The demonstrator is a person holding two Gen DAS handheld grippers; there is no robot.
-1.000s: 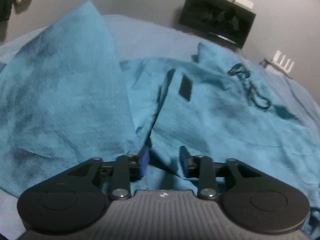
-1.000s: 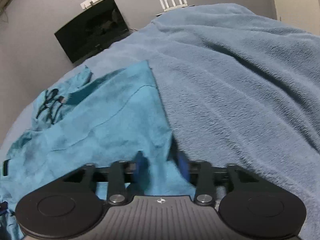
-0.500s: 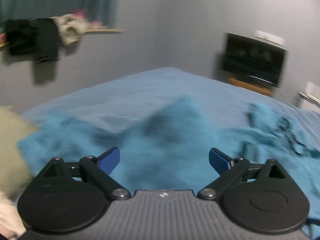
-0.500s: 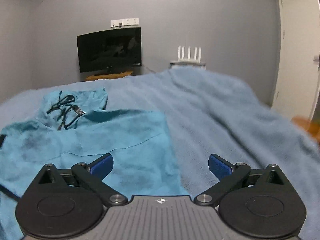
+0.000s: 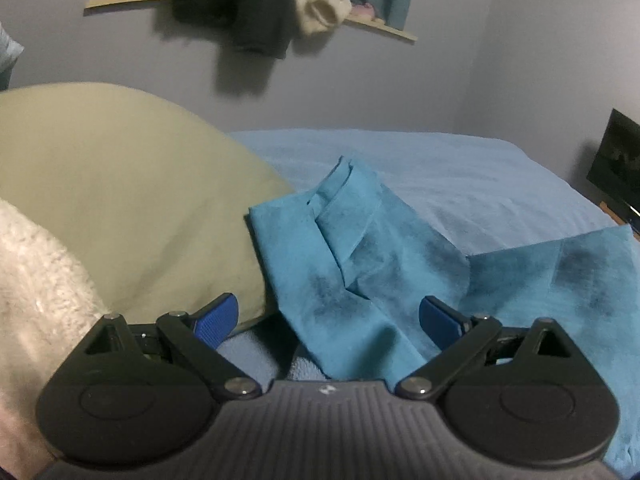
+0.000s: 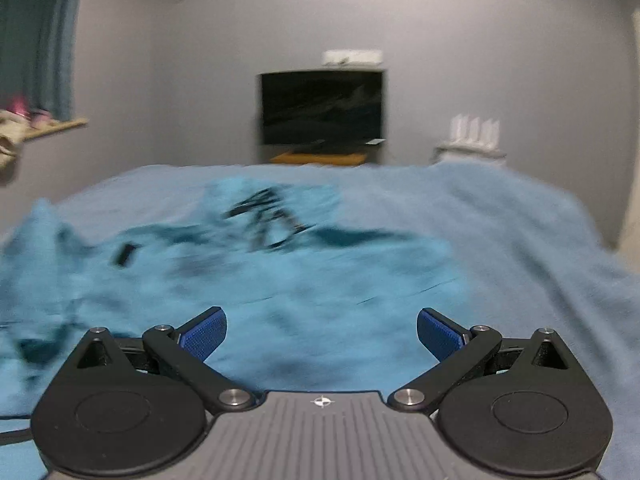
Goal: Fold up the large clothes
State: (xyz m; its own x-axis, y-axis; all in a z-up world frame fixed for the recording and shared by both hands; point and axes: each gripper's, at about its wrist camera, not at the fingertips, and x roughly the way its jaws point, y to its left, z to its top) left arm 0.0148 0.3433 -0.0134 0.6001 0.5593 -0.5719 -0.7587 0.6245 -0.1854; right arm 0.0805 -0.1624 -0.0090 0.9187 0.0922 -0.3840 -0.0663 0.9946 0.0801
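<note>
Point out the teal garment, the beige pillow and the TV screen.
teal garment [image 5: 360, 264], left wrist view, creased middle.
beige pillow [image 5: 120, 200], left wrist view, broad front face.
TV screen [image 6: 322, 106], right wrist view, dark centre.

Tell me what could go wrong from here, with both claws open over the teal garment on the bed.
1. The teal garment lies bunched against the beige pillow; the left claw could pinch the pillow too.
2. Black drawstrings lie loose on top and may snag the right claw.
3. The right wrist view is blurred, so a grasp aimed now may miss the hem.
</note>
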